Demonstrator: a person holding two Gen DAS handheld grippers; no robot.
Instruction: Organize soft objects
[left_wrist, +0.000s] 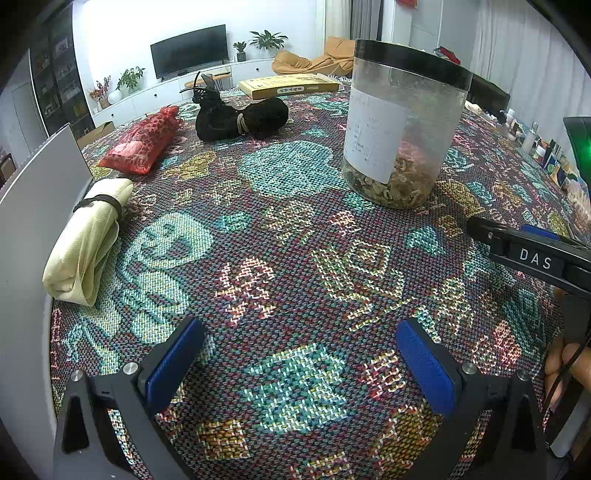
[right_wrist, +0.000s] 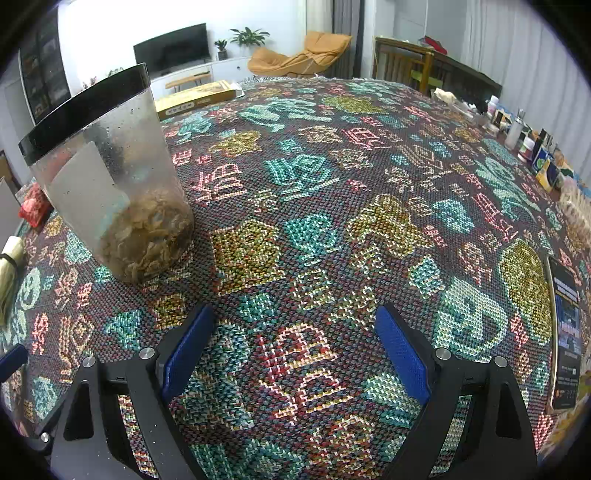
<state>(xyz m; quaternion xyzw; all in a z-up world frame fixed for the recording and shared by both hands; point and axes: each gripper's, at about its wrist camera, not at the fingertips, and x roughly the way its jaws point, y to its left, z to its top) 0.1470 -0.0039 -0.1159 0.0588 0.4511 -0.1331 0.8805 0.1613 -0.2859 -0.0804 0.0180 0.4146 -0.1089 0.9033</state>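
1. Step: looks like the start, nothing picked yet. Both tongs hang over the woven multicolour patterned tablecloth (left_wrist: 295, 229); left gripper (left_wrist: 299, 365) has jaws wide apart w/ nothing between, right gripper (right_wrist: 295, 354) likewise spread & empty
2. Landmark = clear plastic jar w/ black lid, white label & dried brownish bits inside (left_wrist: 399, 125). All soft items lie to its left in the left wrist view
3. Cream fabric bundle, rolled & tied w/ a dark band (left_wrist: 88, 236): left of jar, nearer the camera, against a white board (left_wrist: 33, 221) at the table edge. Looks limp & creased
4. Red mesh drawstring pouch (left_wrist: 142, 142): left of jar, further back than the cream roll; stuffed, puffy
5. Black cloth bundle cinched w/ tan cord (left_wrist: 240, 120): left of jar, beyond the pouch, near a flat yellow box (left_wrist: 288, 85)
6. Next, my guess: left gripper goes for the cream roll, closest to it; grip near the band so the cloth doesn't unroll. Right gripper sits on the jar's other side, well apart from all three
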